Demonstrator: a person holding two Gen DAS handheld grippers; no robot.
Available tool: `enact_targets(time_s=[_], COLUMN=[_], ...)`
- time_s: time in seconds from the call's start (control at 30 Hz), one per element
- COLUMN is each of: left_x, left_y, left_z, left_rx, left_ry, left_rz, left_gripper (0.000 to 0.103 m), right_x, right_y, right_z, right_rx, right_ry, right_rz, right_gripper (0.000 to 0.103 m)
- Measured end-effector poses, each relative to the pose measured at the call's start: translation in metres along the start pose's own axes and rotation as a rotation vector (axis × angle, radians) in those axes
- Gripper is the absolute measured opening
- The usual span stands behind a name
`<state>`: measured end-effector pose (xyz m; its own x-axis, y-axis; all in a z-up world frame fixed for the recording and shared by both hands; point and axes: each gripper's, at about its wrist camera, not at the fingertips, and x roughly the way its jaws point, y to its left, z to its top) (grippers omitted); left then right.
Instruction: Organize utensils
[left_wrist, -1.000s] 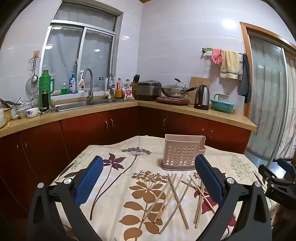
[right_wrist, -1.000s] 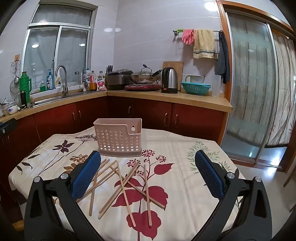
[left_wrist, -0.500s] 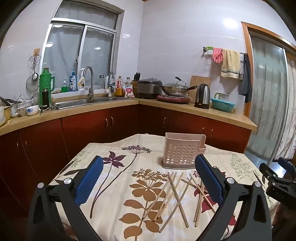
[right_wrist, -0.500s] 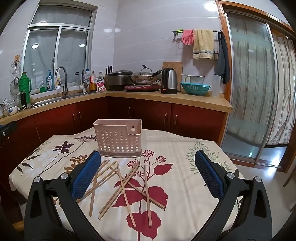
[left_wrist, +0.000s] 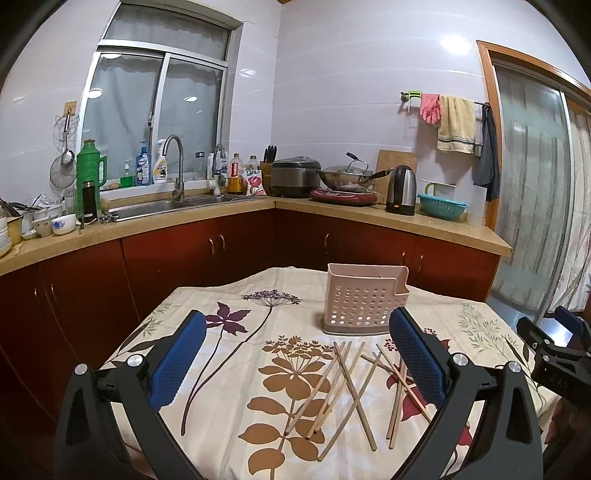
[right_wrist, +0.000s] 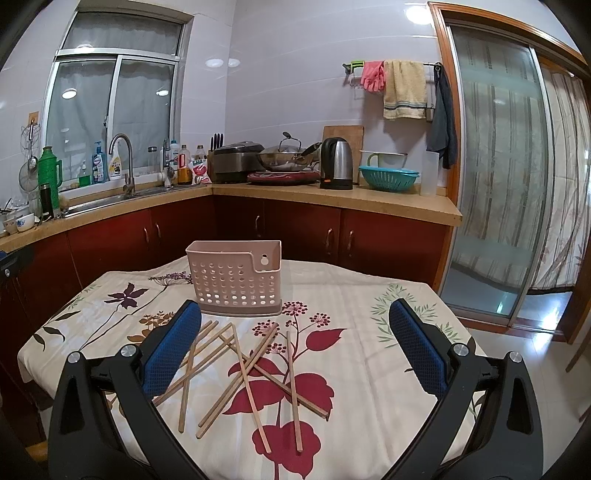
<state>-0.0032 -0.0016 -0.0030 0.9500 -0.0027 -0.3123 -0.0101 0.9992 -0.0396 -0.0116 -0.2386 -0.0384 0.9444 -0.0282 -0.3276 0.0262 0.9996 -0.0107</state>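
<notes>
Several wooden chopsticks (left_wrist: 351, 384) lie scattered and crossed on the floral tablecloth; they also show in the right wrist view (right_wrist: 243, 373). A pink perforated utensil holder (left_wrist: 364, 304) stands upright just behind them, also seen in the right wrist view (right_wrist: 236, 278). My left gripper (left_wrist: 295, 354) is open and empty, held above the near side of the table, left of the chopsticks. My right gripper (right_wrist: 295, 347) is open and empty above the chopsticks. The right gripper also shows at the right edge of the left wrist view (left_wrist: 550, 350).
The table (left_wrist: 221, 354) has a cream cloth with flower prints. Red kitchen cabinets (left_wrist: 236, 251) and a counter with a sink, kettle (right_wrist: 336, 162), wok and bottles run behind it. A sliding glass door (right_wrist: 498, 177) is at the right.
Both grippers have drifted slightly; the views shift only a little. The chopsticks and holder have not moved.
</notes>
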Motion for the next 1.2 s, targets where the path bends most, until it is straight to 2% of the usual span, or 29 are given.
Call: enact_targets(time_s=[1.2], left_x=[0.0001], left_y=[-0.0019], left_z=[-0.0026], left_rx=[0.001], left_ry=[0.006], left_rz=[-0.004], left_gripper=[0.097], right_x=[-0.0012], right_y=[0.0025], right_z=[0.0006], right_rx=[0.000], right_ry=[-0.001], right_rz=[0.002], right_gripper=[0.099])
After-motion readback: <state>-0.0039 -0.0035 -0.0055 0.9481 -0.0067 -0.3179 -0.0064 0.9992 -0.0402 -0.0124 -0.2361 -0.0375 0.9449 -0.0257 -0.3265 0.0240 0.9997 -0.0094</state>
